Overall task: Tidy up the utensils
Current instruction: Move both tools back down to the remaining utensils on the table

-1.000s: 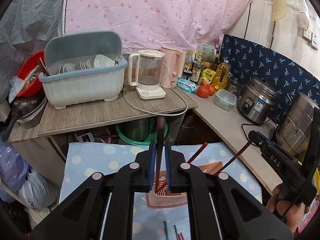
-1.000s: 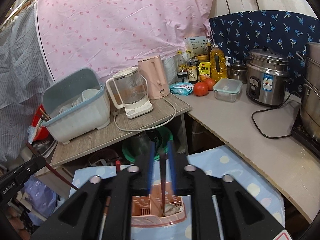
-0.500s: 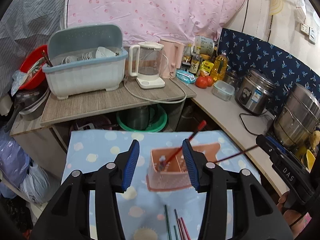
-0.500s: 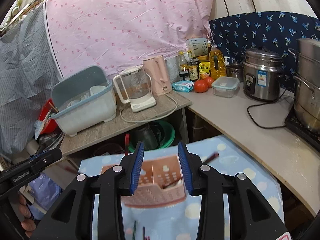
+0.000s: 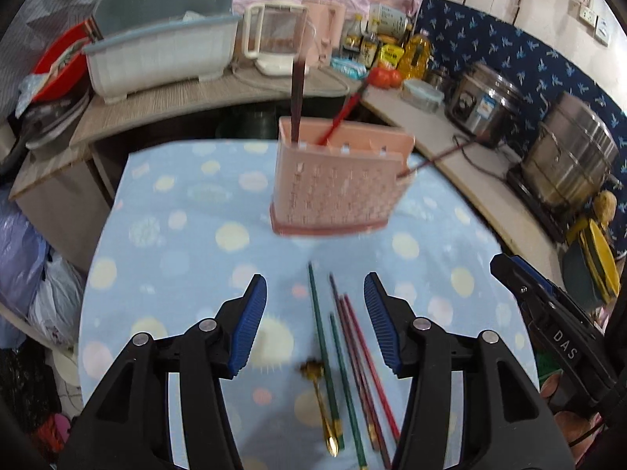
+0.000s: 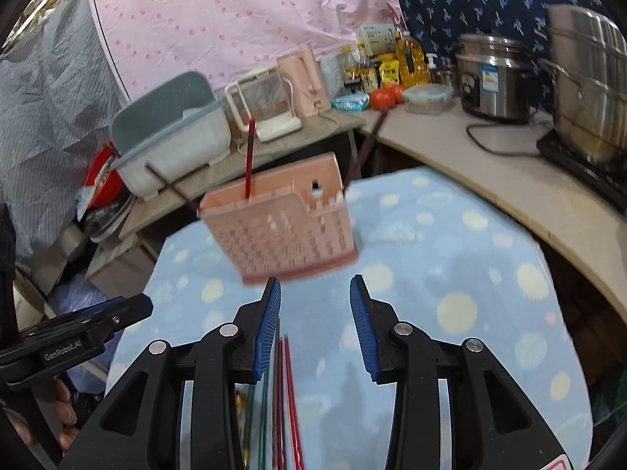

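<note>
Both grippers, left point(image 5: 315, 321) & right point(image 6: 315, 327), now wide apart, chopsticks point(image 5: 352, 356) beneath vs. 1s ago.

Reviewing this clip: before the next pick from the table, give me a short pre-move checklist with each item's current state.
1. Left gripper jaws open and holding nothing: ok.
2. Right gripper jaws open and holding nothing: ok.
3. Pink holder standing upright on the blue dotted cloth: ok.
4. All chopsticks inside the holder: not ok; one dark chopstick sticks out sideways at its right end.
5. Loose chopsticks and gold spoon on the cloth ahead of the left gripper: ok.
6. Free room in the holder's compartments: cannot tell.
</note>
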The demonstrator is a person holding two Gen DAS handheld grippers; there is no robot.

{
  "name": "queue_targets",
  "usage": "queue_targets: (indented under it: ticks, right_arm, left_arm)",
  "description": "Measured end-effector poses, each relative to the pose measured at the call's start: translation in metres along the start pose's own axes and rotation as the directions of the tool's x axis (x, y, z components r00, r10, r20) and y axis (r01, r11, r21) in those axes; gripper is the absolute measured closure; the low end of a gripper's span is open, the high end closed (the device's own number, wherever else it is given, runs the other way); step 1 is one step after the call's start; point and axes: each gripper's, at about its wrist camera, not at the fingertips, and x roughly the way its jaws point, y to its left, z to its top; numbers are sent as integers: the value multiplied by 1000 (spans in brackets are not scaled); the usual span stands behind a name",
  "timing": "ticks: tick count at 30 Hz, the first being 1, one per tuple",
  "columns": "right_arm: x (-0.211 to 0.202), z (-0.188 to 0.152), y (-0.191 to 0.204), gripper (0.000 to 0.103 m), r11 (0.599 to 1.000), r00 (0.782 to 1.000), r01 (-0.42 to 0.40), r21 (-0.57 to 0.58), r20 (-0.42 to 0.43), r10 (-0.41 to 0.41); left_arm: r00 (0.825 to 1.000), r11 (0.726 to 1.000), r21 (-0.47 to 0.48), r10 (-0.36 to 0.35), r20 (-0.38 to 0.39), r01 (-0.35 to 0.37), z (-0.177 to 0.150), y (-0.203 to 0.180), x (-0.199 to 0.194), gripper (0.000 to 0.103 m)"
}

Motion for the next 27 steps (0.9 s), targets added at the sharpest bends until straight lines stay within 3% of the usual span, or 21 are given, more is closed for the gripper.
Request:
queue_targets:
  ticks: [13,19,27]
  right_arm:
    - [-4,-126,-3,67,999,979,23,-43,-200,-31]
    - [-2,-156,1,67,998,969,15,-54,-246,-27]
    - [-2,-170,7,67,996,964,16,-91,-262,-40]
  left_arm:
    - [988,1000,28,17,-152,-13,-112,-2,21,54]
    - [982,999,32,17,-186,-11,-143,-3,24,54]
    - [982,999,44,17,-188,-8,-159,-3,23,54]
